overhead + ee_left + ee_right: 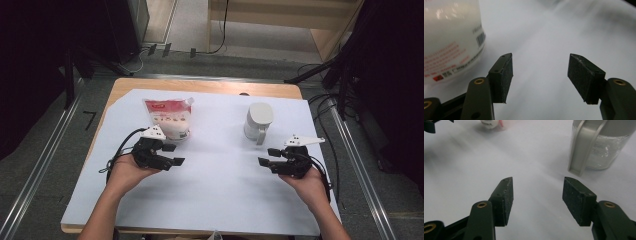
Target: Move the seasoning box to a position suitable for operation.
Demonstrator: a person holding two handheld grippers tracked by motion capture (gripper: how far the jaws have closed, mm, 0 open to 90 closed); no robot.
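Note:
A white and red pouch [168, 118] with a spout stands at the back left of the white table sheet [220, 190]. My left gripper [173, 155] is just in front of it, open, nothing between its jaws; in the left gripper view [540, 72] the pouch [451, 37] is close at the left. A clear jug [258, 122] with a grey lid and handle stands at the back right. My right gripper [269, 157] is open in front of it, pointing left. In the right gripper view [537, 195] the jug [599, 145] is up right, apart from the jaws.
The wooden table edge [200, 85] shows beyond the sheet. Metal rails [45, 155] run along both sides on the floor, with cables [325, 115] at the right. The sheet between and in front of the grippers is bare.

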